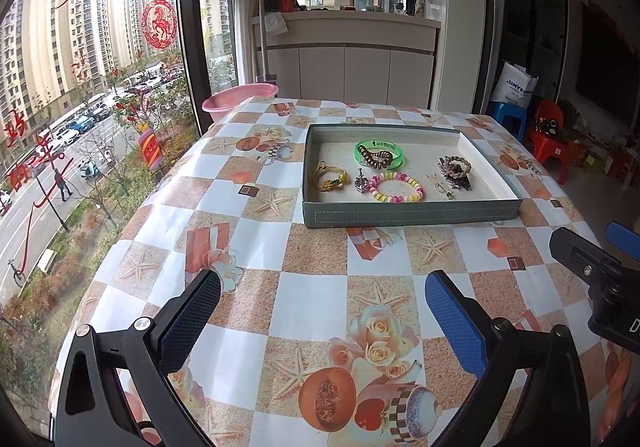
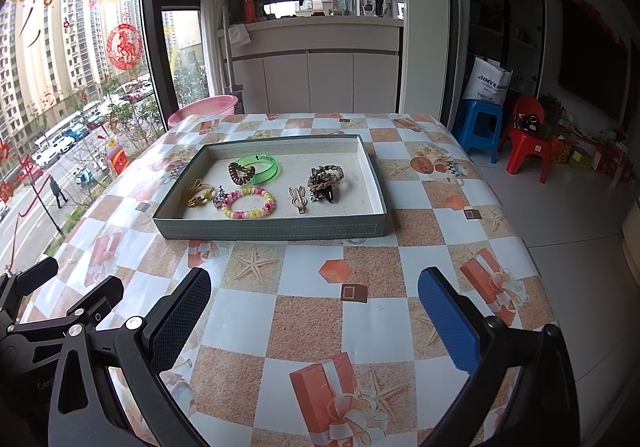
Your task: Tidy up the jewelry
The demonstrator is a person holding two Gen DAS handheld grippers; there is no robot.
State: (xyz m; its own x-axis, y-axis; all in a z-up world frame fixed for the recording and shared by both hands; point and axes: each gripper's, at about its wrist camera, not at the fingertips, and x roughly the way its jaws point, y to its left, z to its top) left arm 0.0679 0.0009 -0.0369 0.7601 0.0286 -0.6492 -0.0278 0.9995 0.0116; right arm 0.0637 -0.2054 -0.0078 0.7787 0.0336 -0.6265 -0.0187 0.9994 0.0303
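A shallow grey-green tray sits on the table ahead of both grippers. In it lie a green bangle, a brown coil hair tie, a yellow cord bracelet, a pink-yellow bead bracelet, a small metal charm, a hair clip and a braided band on a dark claw clip. My left gripper is open and empty above the tablecloth. My right gripper is open and empty, and part of it shows in the left wrist view.
The table has a checked floral cloth. A pink basin sits beyond the far left corner by the window. A blue stool and red chair stand on the floor to the right.
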